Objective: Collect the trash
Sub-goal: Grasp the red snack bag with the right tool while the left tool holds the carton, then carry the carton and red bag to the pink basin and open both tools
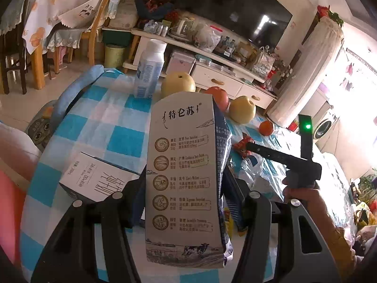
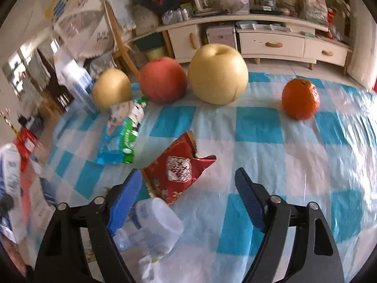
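Flattened milk carton (image 1: 183, 179) upright between the fingers of the left gripper (image 1: 188, 202), clamped on both sides, lifted above the table with the blue-and-white checked cloth (image 1: 110, 122); top of the carton squeezed flat, inside not visible. Second milk carton (image 1: 94, 179) lying on its side on the cloth, just left of the held one. White plastic bottle (image 1: 149, 70) standing upright at the far edge of the table, cap on, contents impossible to tell.

Right gripper (image 2: 188, 200) with blue pads spread wide, holding nothing. Left pad (image 2: 124, 200) just beside the edge of a red snack wrapper (image 2: 179, 167) lying flat on the cloth; touching or not, cannot tell. Crumpled clear plastic cup (image 2: 155, 226) lying on its side directly under the gripper, between the pads but nearer the left one, looking empty. Green-and-blue snack bag (image 2: 122, 134) flat on the cloth, farther left, apart from the red wrapper.

In a row behind the trash: small pear (image 2: 112, 89), red apple (image 2: 162, 82) and big pear (image 2: 218, 73) close together, tangerine (image 2: 300, 99) well apart at the right
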Demonstrator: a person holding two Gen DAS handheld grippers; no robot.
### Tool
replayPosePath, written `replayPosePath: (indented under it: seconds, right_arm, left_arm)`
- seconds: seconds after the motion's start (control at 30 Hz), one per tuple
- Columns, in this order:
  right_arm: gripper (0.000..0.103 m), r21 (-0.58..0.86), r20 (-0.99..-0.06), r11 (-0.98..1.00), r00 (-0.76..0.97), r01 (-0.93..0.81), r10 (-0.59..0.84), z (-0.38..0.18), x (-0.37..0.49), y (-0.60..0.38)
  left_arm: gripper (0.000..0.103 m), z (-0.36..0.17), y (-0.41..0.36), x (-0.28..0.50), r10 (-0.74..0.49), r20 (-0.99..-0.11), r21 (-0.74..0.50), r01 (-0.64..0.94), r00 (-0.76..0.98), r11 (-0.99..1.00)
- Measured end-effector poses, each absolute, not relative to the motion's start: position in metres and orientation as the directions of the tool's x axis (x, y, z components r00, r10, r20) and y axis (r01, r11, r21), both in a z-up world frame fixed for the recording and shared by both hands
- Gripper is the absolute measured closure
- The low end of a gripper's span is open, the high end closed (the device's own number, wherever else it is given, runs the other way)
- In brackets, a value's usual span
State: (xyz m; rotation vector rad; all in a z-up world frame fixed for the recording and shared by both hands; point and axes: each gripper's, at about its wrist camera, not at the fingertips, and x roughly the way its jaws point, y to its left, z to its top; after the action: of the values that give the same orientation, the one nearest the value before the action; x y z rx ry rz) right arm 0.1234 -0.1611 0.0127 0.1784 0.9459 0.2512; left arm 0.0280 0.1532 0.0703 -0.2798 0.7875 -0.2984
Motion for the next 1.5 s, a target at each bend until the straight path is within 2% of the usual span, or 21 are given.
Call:
replayPosePath:
  seconds: [0.23, 0.27, 0.3, 0.4, 0.47, 0.73, 0.97, 1.17, 1.5]
  right_arm:
    - [0.038, 0.258, -0.773, 0.952, 0.555, -0.165, 0.306, 0.009, 0.135, -0.16]
    - [0.04, 0.258, -0.772, 0.949, 0.553, -0.18, 0.315, 0.009, 0.136, -0.158]
    - [0.047, 0.262, -0.769, 0.946, 0.551, -0.193, 0.325, 0.01, 0.135, -0.155]
    - [0.05, 0.198, -0.769, 0.955, 0.569, -0.222, 0.292, 0.013, 0.13, -0.145]
    - [0.061, 0.177, -0.762, 0.953, 0.578, -0.246, 0.291, 0.016, 0.127, -0.139]
    - [0.076, 0.092, -0.721, 0.964, 0.651, -0.25, 0.238, 0.028, 0.108, -0.128]
    - [0.079, 0.095, -0.648, 0.973, 0.728, -0.213, 0.222, 0.057, 0.086, -0.128]
    - [0.08, 0.145, -0.593, 0.963, 0.759, -0.228, 0.269, 0.089, 0.052, -0.114]
    - [0.081, 0.235, -0.501, 0.853, 0.695, -0.465, 0.517, 0.143, -0.021, 0.008]
  left_arm:
    - [0.044, 0.061, 0.157, 0.031, -0.383, -0.653, -0.363, 0.174, 0.654, 0.915]
    - [0.044, 0.06, 0.158, 0.032, -0.384, -0.655, -0.365, 0.172, 0.651, 0.915]
    - [0.044, 0.057, 0.16, 0.033, -0.39, -0.657, -0.375, 0.169, 0.645, 0.911]
    - [0.044, 0.053, 0.161, 0.032, -0.39, -0.664, -0.373, 0.169, 0.638, 0.912]
    - [0.044, 0.052, 0.161, 0.031, -0.378, -0.672, -0.359, 0.167, 0.637, 0.918]
    - [0.044, 0.055, 0.172, 0.026, -0.367, -0.664, -0.349, 0.165, 0.651, 0.923]
    - [0.044, 0.067, 0.19, 0.016, -0.353, -0.639, -0.345, 0.156, 0.683, 0.926]
    - [0.044, 0.078, 0.211, 0.005, -0.339, -0.611, -0.354, 0.135, 0.715, 0.925]
    - [0.044, 0.109, 0.275, -0.025, -0.256, -0.544, -0.376, 0.041, 0.799, 0.926]
